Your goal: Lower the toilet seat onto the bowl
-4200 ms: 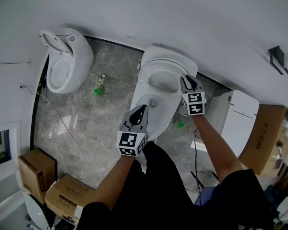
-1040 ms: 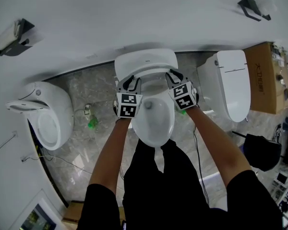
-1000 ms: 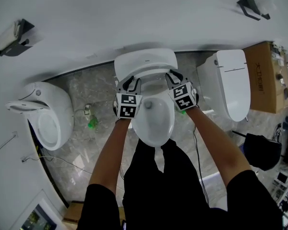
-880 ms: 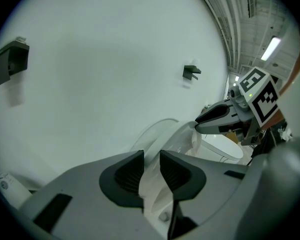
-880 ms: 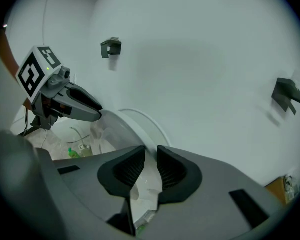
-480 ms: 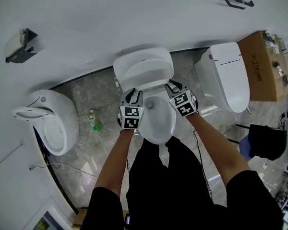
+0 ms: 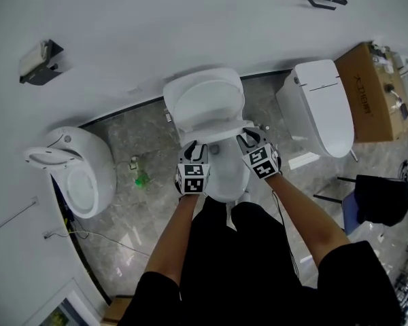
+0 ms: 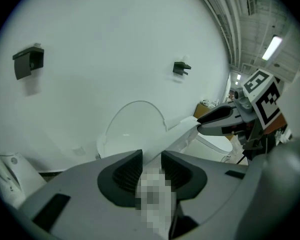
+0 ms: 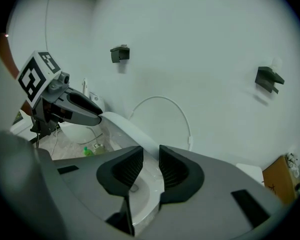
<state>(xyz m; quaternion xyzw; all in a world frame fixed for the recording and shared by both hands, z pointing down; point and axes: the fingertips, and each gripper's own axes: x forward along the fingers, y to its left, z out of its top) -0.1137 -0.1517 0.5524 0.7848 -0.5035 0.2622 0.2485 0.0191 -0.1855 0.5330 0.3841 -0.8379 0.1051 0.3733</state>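
A white toilet stands against the wall with its lid (image 7: 207, 102) upright and its bowl (image 7: 226, 180) below my hands. The toilet seat (image 8: 182, 131) is tilted away from the lid, partway down. My left gripper (image 7: 192, 156) is shut on the seat's left rim, which fills the gap between its pads (image 8: 127, 168). My right gripper (image 7: 253, 145) is shut on the right rim (image 9: 122, 124), which enters at its fingertips (image 9: 176, 165). Both sets of jaws have just been opening a little, with the rim still between them. Each gripper view shows the other gripper on the far rim.
A second white toilet (image 7: 75, 175) hangs at the left and a closed one (image 7: 319, 107) stands at the right beside a cardboard box (image 7: 375, 87). A green bottle (image 7: 141, 180) lies on the grey marble floor. A black object (image 7: 381, 199) stands at the right.
Both grippers have come toward me along the bowl, bringing the seat forward and away from the upright lid. More of the lid now shows behind them.
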